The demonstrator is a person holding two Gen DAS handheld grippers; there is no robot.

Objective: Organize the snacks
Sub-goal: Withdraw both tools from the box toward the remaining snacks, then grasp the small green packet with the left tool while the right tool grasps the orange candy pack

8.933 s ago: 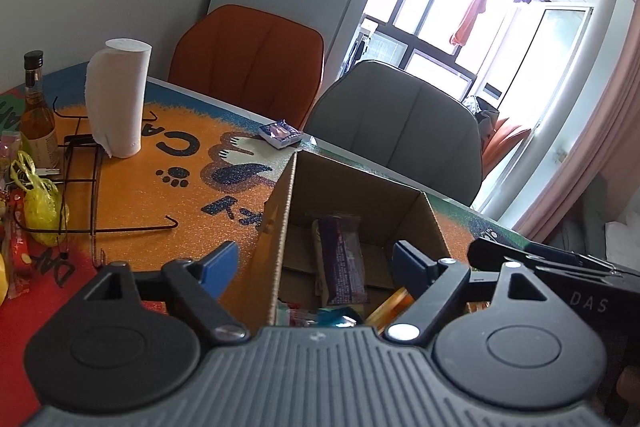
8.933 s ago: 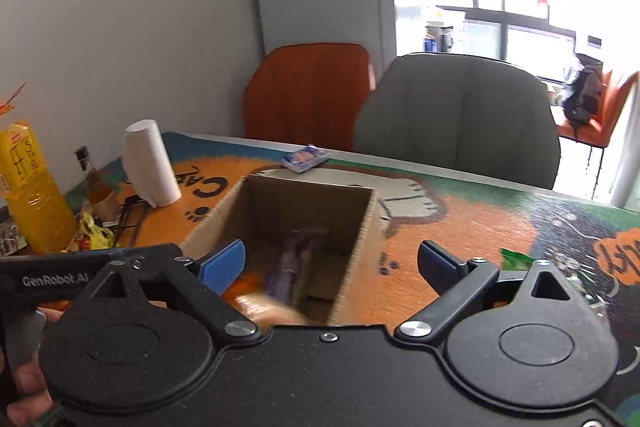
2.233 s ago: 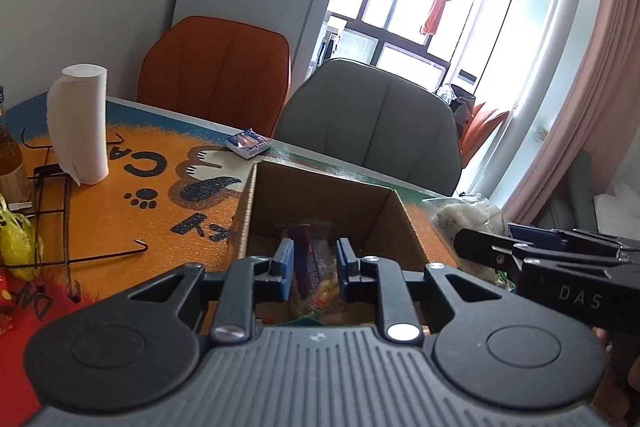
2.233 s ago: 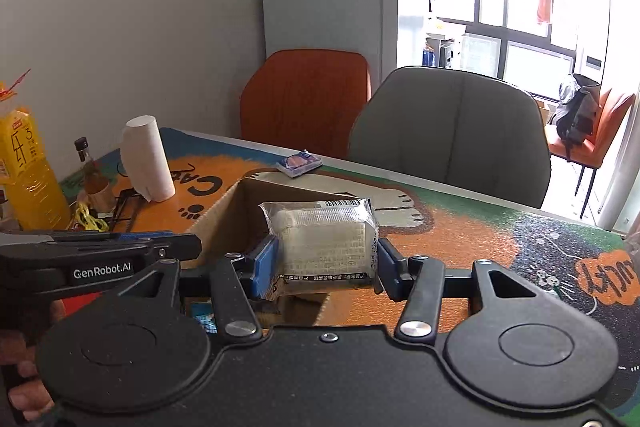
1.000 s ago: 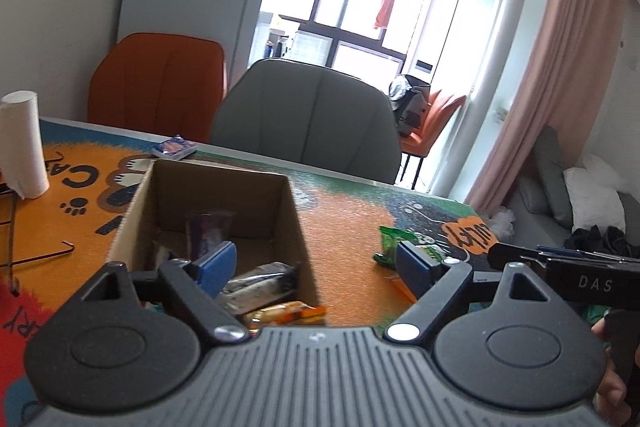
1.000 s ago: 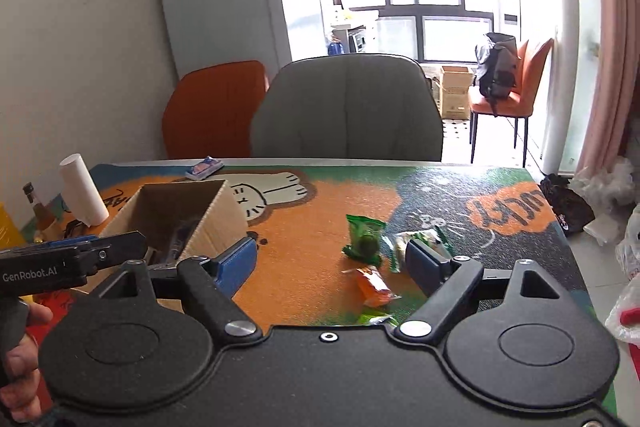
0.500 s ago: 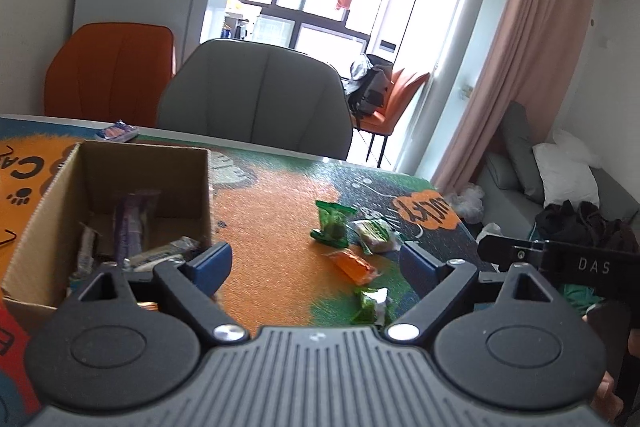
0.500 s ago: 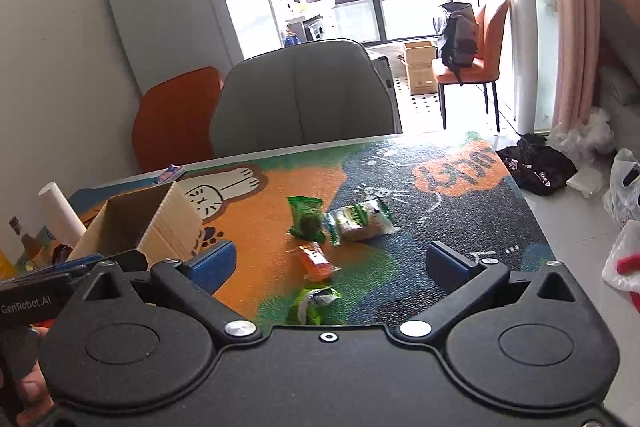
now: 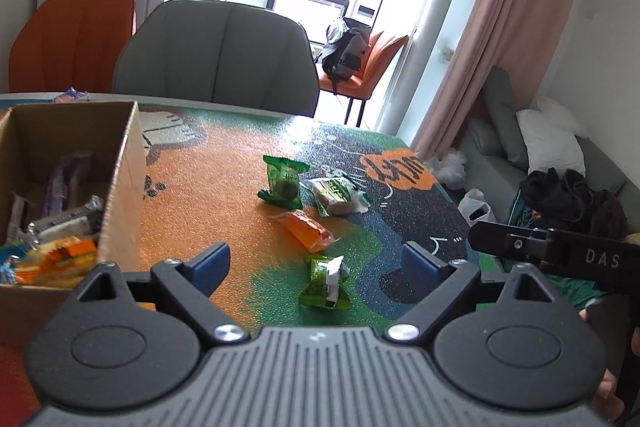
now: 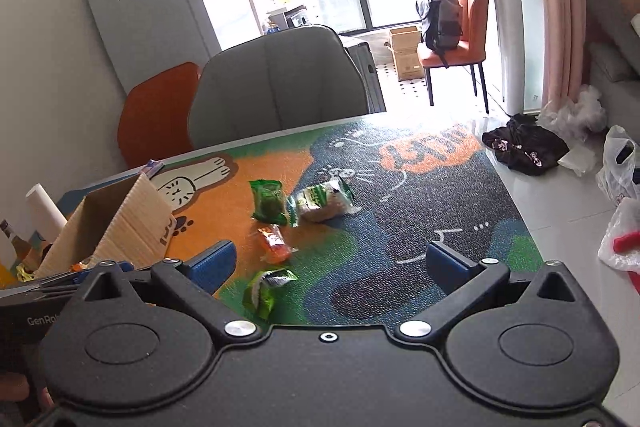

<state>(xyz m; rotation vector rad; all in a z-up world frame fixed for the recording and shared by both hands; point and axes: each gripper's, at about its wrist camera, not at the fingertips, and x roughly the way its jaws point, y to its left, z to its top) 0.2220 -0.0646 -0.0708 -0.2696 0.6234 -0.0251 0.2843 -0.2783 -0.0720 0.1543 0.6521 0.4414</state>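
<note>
Several snack packets lie loose on the patterned table mat: a dark green packet (image 9: 282, 183) (image 10: 269, 202), a white-and-green packet (image 9: 337, 193) (image 10: 322, 202), an orange packet (image 9: 307, 229) (image 10: 274, 242) and a light green packet (image 9: 325, 281) (image 10: 266, 291). An open cardboard box (image 9: 124, 187) (image 10: 132, 223) at the left holds several snacks. My left gripper (image 9: 316, 266) is open and empty, just short of the light green packet. My right gripper (image 10: 331, 265) is open and empty, above the mat to the right of that packet.
A grey chair (image 9: 216, 63) and an orange chair (image 9: 76, 39) stand behind the table. A small purple packet (image 10: 153, 167) lies at the far edge. A paper towel roll (image 10: 44, 211) stands beyond the box. The table's right edge (image 10: 516, 203) drops to the floor.
Both grippers have swung right, away from the box and toward the loose packets. The right gripper, which held a white packet over the box earlier, is now open and empty.
</note>
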